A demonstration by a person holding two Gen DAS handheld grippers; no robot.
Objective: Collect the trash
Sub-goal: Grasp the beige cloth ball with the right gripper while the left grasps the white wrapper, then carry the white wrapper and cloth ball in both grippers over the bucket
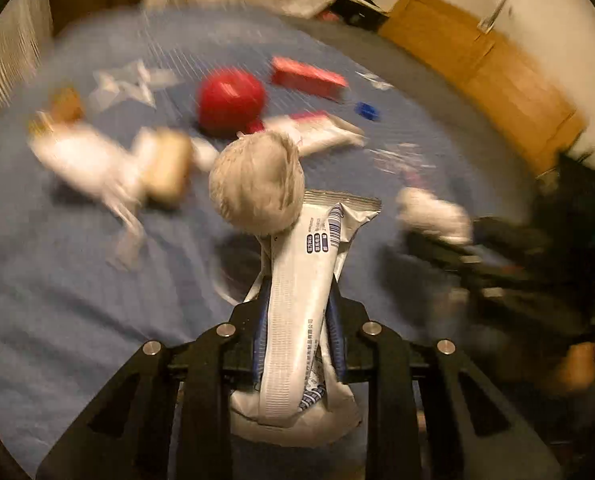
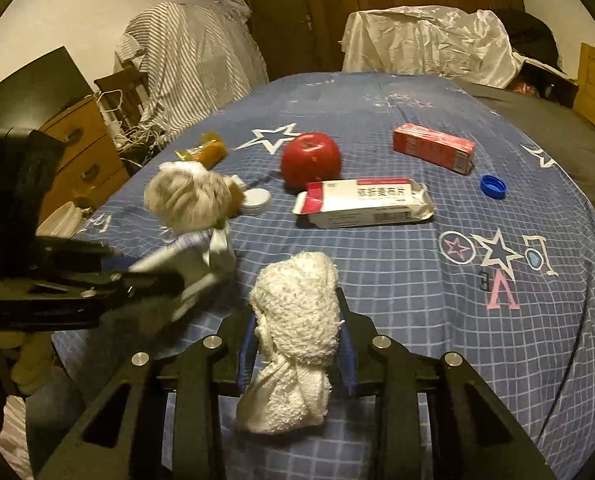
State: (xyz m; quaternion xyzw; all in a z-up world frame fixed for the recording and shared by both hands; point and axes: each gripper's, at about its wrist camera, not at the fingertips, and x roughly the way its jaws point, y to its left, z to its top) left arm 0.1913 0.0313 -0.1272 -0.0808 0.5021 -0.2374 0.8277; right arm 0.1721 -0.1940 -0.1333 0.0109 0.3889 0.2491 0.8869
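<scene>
held trash, left: white snack wrapper with barcode and blue print, flattened, clamped between the fingers of the left gripper; a crumpled tissue ball sits at the wrapper's far end, looks pinned or stuck to it, cannot tell how
held trash, right: wad of white paper towel, textured, twisted at the near end, clamped in the right gripper
tongs: both pairs pinched in on their load, no gap showing beside the pads
where: both loads are lifted off the blue checked bedspread, near its front edge; left gripper shows at the left side of the right wrist view, right gripper at the right side of the left wrist view, the two near each other
progress: judged early-to-mid; two pieces in hand, nothing dropped anywhere yet, no bin or bag for trash visible in either view
left on bed, likely trash: opened white-and-red medicine box, blue bottle cap, small white round lid, yellow-orange wrapper, clear wrapper scrap, blurred in the left wrist view
left on bed, unsure: red carton looks intact, may not be trash
not trash: red apple, whole, just behind the medicine box
next, judgement: carry both loads to a container, then return for the small bits
risk: tissue ball loosely attached, could fall on the move
image quality: left wrist view heavily motion-blurred, background detail unreliable
</scene>
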